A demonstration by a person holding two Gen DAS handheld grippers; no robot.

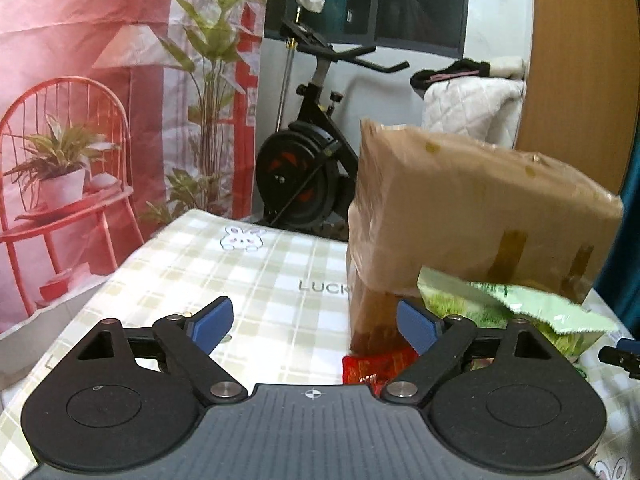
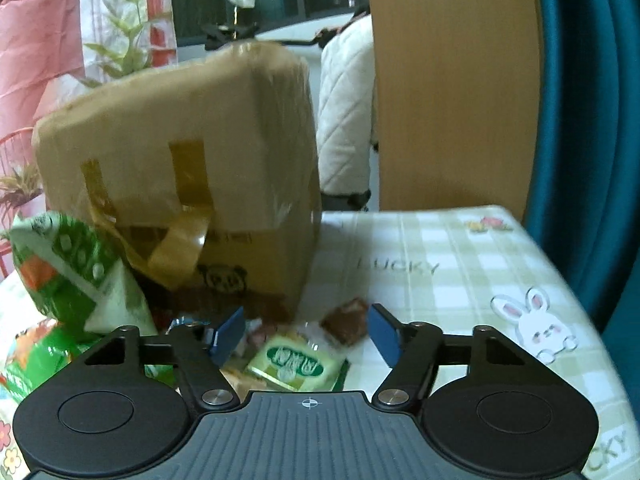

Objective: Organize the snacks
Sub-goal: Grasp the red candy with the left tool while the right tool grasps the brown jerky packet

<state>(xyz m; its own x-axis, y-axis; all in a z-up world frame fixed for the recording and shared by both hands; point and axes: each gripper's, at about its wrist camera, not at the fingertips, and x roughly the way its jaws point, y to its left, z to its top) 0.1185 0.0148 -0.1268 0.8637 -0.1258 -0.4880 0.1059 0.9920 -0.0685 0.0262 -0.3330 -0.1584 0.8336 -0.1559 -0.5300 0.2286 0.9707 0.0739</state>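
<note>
Snacks lie on the table [image 2: 460, 248] at the foot of a cardboard box [image 2: 180, 152], on its near side. Right wrist view: a small green packet [image 2: 294, 362] lies flat, nearest the camera, between the right gripper's [image 2: 306, 338] two blue pads but below them; no pad touches it. A small brown packet [image 2: 346, 322] sits just beyond it, near the box corner. A large green-and-white bag [image 2: 76, 276] leans at the left, touching the box front. More green wrappers under it, blurred.

Box: upright, flaps with brown tape strips hanging over the front, panda print low on the front face.

Right gripper: jaws apart, nothing pinched.

Left wrist view: the box [image 1: 472, 208] stands to the right of centre. A red packet [image 1: 376, 364] lies on the cloth at its base, just beside the right-hand pad. A light green bag [image 1: 520, 304] pokes out below the box's flap. Left gripper [image 1: 312, 324]: jaws spread wide, nothing between them but bare cloth.

Table: covered in a green-and-white checked cloth with bunny prints and the word LUCKY.

Surroundings: exercise bike [image 1: 312, 152] beyond the table, red-toned printed backdrop [image 1: 80, 100] at left, wooden panel [image 2: 452, 80] and teal curtain [image 2: 584, 140] at right.
</note>
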